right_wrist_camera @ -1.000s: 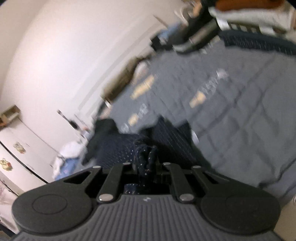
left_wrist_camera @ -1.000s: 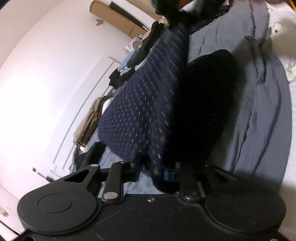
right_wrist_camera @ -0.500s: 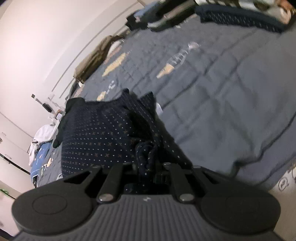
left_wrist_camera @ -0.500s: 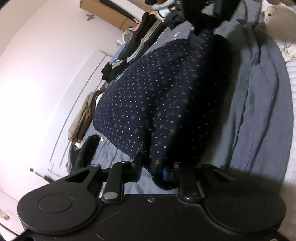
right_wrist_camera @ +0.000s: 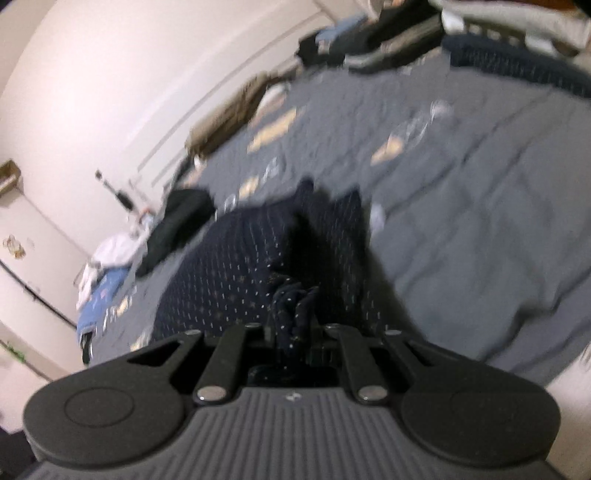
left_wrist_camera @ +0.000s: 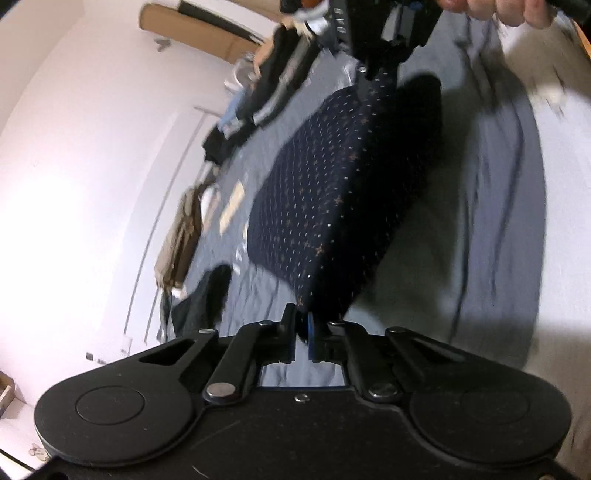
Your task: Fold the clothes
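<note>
Navy patterned garment, dotted with small pale and tan marks: held stretched above a bed covered by a grey quilt, spanning between the two claws. Left claw: jaws drawn nearly together, a thin gap between them, pinching the near corner of the garment. Right claw: closed down on a bunched fold of the same cloth, which bulges up between the fingers; in the left wrist view this claw appears at the far end of the garment, with a person's hand on its handle at the top edge. Along the bed's far side, by the white wall: a tan garment, a dark garment, a row of stacked dark and grey clothes. Near the bed's end in the right wrist view: a white and blue heap. Both views blurred.
</note>
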Action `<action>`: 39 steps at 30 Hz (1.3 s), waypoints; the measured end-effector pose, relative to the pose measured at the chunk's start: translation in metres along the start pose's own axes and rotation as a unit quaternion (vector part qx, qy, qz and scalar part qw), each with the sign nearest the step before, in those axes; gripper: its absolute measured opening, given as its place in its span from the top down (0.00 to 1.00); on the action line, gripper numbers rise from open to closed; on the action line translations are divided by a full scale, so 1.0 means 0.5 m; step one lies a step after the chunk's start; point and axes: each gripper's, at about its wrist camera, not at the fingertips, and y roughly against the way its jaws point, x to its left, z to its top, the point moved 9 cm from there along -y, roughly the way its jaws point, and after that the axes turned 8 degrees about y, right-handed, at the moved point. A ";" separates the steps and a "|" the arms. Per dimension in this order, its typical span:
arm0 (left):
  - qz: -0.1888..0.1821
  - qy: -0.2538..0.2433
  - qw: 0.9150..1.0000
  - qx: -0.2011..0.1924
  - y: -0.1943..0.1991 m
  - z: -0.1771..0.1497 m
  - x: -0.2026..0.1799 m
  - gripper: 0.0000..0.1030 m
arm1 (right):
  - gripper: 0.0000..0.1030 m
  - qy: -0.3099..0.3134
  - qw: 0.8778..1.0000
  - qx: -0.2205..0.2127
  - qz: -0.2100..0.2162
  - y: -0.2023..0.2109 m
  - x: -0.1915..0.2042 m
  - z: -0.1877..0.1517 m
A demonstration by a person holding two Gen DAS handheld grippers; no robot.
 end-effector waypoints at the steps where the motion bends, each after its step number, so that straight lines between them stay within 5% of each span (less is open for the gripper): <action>1: 0.014 0.001 1.000 0.007 -0.001 -0.013 0.005 0.98 | 0.90 0.011 1.000 -0.006 -0.006 0.003 0.009 -0.006; 4: 0.021 0.046 0.999 0.014 -0.008 -0.034 0.020 0.95 | 0.90 0.035 0.998 -0.039 -0.033 0.023 0.009 0.016; 7: 0.005 0.085 0.996 0.007 -0.005 -0.017 0.019 0.91 | 0.90 -0.009 0.999 -0.026 -0.025 0.018 -0.026 0.028; 8: 0.003 0.094 0.996 -0.003 0.004 -0.005 0.018 0.85 | 0.90 -0.014 0.999 -0.023 -0.027 0.016 -0.034 0.026; 10: -0.003 0.102 0.994 -0.028 0.033 0.011 0.008 0.43 | 0.90 -0.013 0.999 -0.022 -0.029 0.016 -0.036 0.023; 11: -0.007 0.102 0.994 -0.038 0.043 0.019 0.003 0.38 | 0.90 -0.012 0.999 -0.023 -0.028 0.016 -0.034 0.023; 21: -0.021 0.098 0.994 -0.047 -0.016 0.072 -0.041 0.43 | 0.90 -0.015 0.999 -0.024 -0.022 0.013 -0.030 0.034; 30: 0.027 0.036 0.999 -0.014 -0.133 0.074 -0.074 0.43 | 0.90 -0.011 0.999 -0.017 -0.029 0.004 -0.041 0.034; 33: 0.034 0.007 0.999 -0.025 -0.143 0.063 -0.090 0.84 | 0.90 -0.012 0.999 -0.004 -0.037 -0.013 -0.051 0.027; 39: 0.035 -0.004 0.999 -0.014 -0.113 0.030 -0.039 0.92 | 0.90 -0.007 0.999 0.018 -0.026 -0.031 -0.035 0.003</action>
